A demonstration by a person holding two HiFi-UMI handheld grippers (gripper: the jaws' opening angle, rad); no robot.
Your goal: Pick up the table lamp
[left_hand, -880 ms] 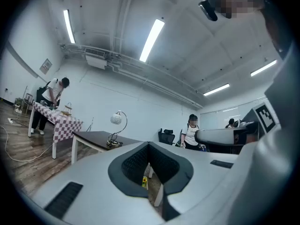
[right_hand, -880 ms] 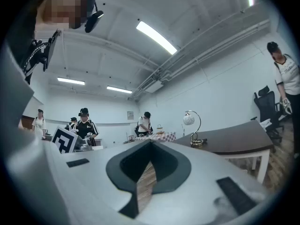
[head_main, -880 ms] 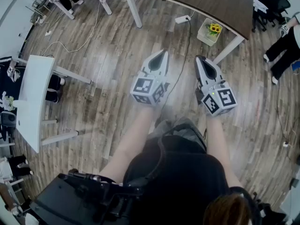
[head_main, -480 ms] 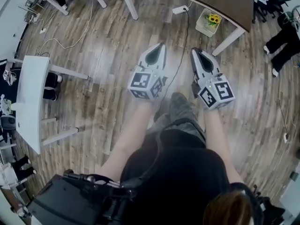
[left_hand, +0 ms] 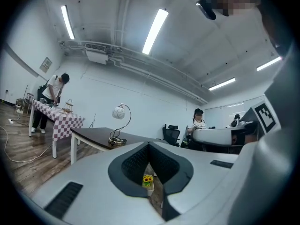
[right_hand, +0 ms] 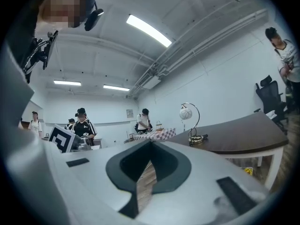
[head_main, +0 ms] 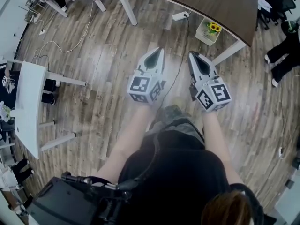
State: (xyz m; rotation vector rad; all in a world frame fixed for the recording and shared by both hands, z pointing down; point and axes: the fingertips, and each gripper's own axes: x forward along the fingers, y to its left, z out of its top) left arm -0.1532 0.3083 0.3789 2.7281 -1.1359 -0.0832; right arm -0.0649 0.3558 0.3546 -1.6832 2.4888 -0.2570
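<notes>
You stand on a wood plank floor [head_main: 93,78]. The dark worktop [head_main: 220,3] is ahead of you, at the top of the head view. A white table [head_main: 29,102] is well off to your left. Your left gripper [head_main: 160,50] and right gripper [head_main: 191,55] sit side by side over the floor, pointing toward the worktop, both with jaws closed and nothing in them. A white box of sunflowers [head_main: 209,31] sits on the floor by the worktop's edge. The table lamp [left_hand: 118,112] stands upright on the worktop, well apart from both grippers. A power strip [head_main: 180,16] lies on the floor near a worktop leg.
</notes>
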